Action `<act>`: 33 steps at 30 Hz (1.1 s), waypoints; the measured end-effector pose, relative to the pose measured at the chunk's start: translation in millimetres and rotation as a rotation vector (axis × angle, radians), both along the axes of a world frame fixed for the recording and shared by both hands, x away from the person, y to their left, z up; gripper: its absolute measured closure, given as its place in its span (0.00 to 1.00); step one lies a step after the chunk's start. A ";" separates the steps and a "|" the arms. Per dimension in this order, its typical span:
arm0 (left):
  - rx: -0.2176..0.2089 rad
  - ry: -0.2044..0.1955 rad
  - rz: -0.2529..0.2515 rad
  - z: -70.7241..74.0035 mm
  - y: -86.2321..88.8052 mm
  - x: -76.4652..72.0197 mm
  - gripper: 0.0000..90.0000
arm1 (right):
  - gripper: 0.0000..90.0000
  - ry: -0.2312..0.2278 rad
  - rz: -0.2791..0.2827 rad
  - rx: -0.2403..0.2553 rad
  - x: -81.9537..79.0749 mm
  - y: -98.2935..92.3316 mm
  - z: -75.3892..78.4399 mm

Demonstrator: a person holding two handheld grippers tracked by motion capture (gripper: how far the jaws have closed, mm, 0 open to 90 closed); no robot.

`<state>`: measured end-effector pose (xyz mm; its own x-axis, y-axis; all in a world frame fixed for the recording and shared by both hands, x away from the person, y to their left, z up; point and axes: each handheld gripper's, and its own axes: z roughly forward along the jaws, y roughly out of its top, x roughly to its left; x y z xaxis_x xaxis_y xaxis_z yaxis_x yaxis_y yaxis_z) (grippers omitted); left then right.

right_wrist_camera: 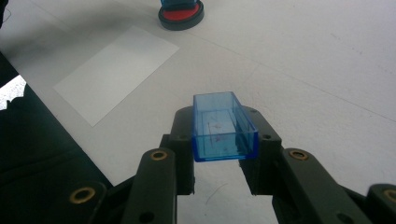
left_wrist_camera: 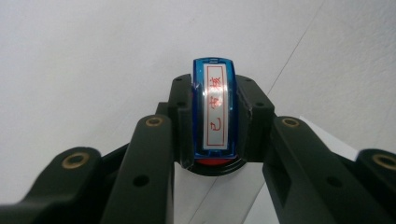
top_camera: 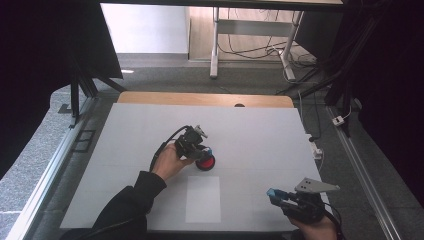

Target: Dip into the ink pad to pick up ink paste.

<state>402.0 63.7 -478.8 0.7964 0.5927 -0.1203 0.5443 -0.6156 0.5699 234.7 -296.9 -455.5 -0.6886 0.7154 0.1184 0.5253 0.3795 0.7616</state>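
- White sheeting covers the table (top_camera: 125, 150), with grey floor and desk legs beyond its far edge.
- A paper slip (top_camera: 203, 199) lies flat near the front edge.
- The left gripper (top_camera: 200, 150) pinches a blue stamp (left_wrist_camera: 215, 109) between its jaws, label with red characters facing the camera.
- That stamp sits down on a round red ink pad (top_camera: 206, 163), just beyond the paper slip.
- The right gripper (top_camera: 278, 196) holds a clear blue cap (right_wrist_camera: 223, 127), hollow side up, clamped between its jaws above the table's front right corner.
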 end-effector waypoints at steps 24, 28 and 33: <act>-0.064 -0.047 0.021 8.7 6.0 -6.5 0.78 | 0.76 -0.001 0.000 -0.004 -0.2 0.1 0.2; -0.075 -0.084 0.004 20.0 5.6 -11.9 0.78 | 0.76 -0.003 -0.001 -0.008 -0.6 0.2 0.4; -0.033 -0.095 -0.021 19.6 1.4 -16.3 0.78 | 0.76 -0.002 -0.002 -0.008 -0.7 0.2 0.5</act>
<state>385.7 65.1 -459.2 0.8173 0.5729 -0.0625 0.4739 -0.6064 0.6385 234.0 -296.8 -455.0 -0.6877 0.7173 0.1117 0.5244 0.3845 0.7598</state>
